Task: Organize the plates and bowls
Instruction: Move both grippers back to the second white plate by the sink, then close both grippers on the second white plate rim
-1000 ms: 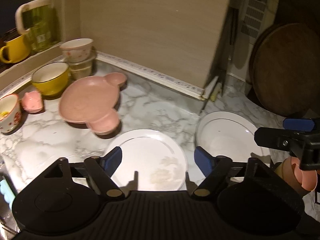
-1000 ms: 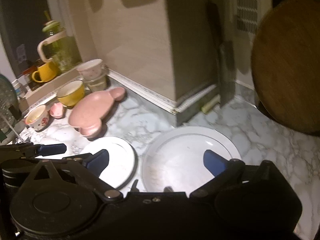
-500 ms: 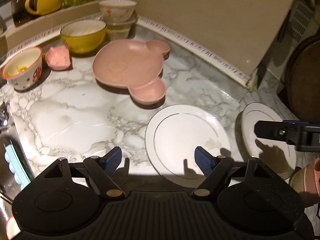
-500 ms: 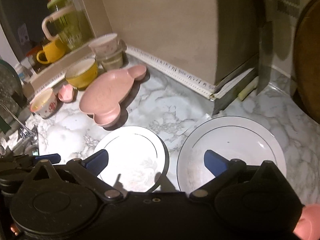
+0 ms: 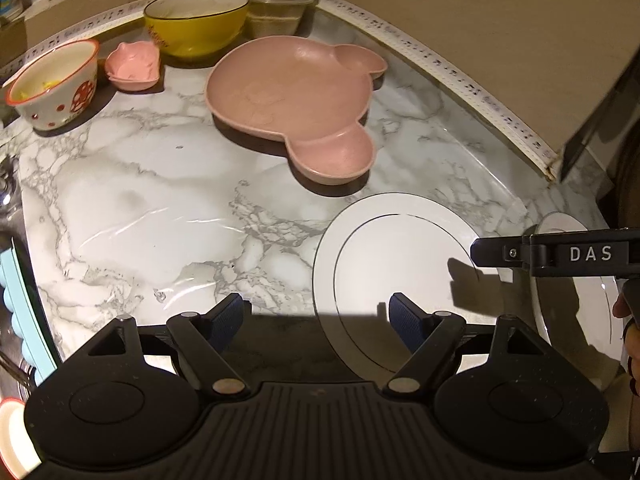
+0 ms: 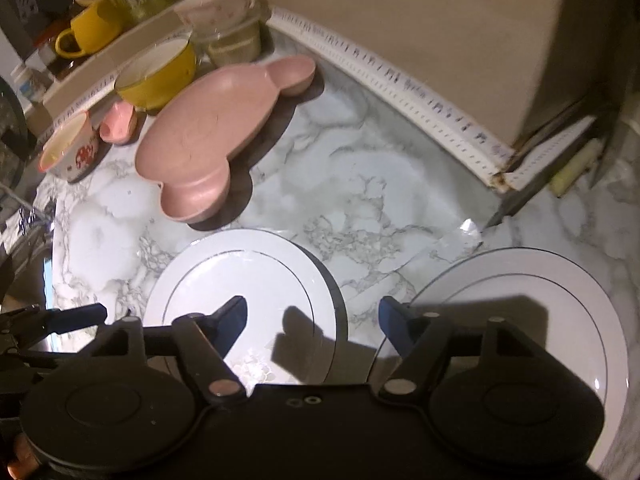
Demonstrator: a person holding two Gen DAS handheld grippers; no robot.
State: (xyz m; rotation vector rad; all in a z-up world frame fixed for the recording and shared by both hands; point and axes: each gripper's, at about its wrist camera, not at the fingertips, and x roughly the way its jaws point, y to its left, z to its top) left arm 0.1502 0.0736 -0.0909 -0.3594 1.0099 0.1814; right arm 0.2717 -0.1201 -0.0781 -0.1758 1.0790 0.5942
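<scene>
Warm, dim light is falling from above and behind both cameras, so hard gripper shadows are lying across the small white plate [image 5: 400, 256]. Beyond that plate, glare streaks are shining on the marble desk [image 5: 160, 200]. Fisheye bending is curving the wall trim, and the right wrist view is looking softer, slightly blurred.

My marble-patterned countertop [image 5: 152, 200] is white with grey veins. Two round white plates with thin dark rim lines [image 6: 248, 280] [image 6: 540, 292] sit toward its near edge. The mouse-shaped divided plate [image 5: 288, 92] is dusty pink, as is the small dish [image 5: 134, 66]. Toward the back edge, a bowl [image 5: 196, 20] is yellow outside and white inside; another [image 5: 52, 84] is white with red mushrooms and dots. My tools' pads [image 5: 226, 322] are blue.
</scene>
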